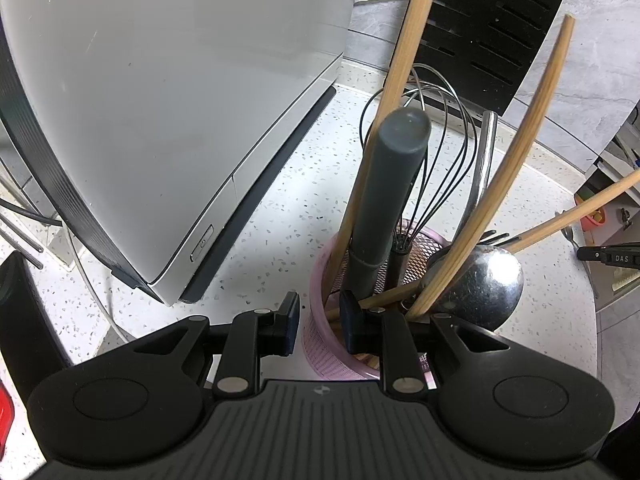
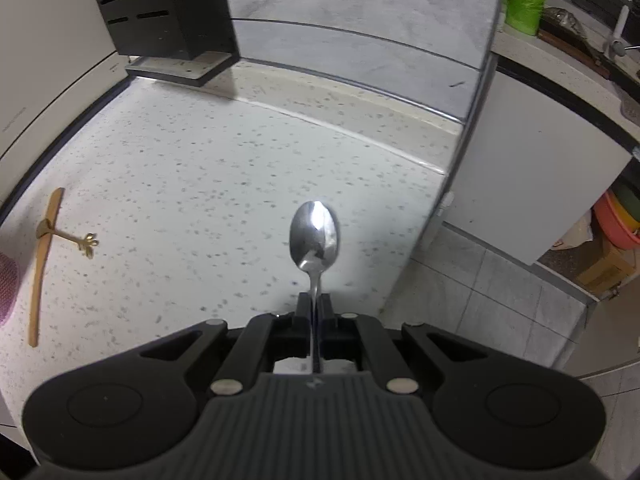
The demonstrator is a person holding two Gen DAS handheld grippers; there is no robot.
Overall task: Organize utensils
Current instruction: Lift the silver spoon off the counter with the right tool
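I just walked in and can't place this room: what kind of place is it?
Most likely a home kitchen. A speckled countertop carries a pink mesh utensil holder crammed with a whisk and ladle, a black knife block stands by the tiled wall, and the right claw holds a spoon.

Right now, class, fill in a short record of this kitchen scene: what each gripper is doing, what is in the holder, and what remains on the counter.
left gripper: fingers straddle the near wall of the pink mesh holder, one outside, one inside
right gripper: shut on the handle of a steel spoon, bowl pointing away
in holder: grey handle, wire whisk, wooden chopsticks, ladle
on counter: wooden stick, small gold fork lying across it
background: black knife block
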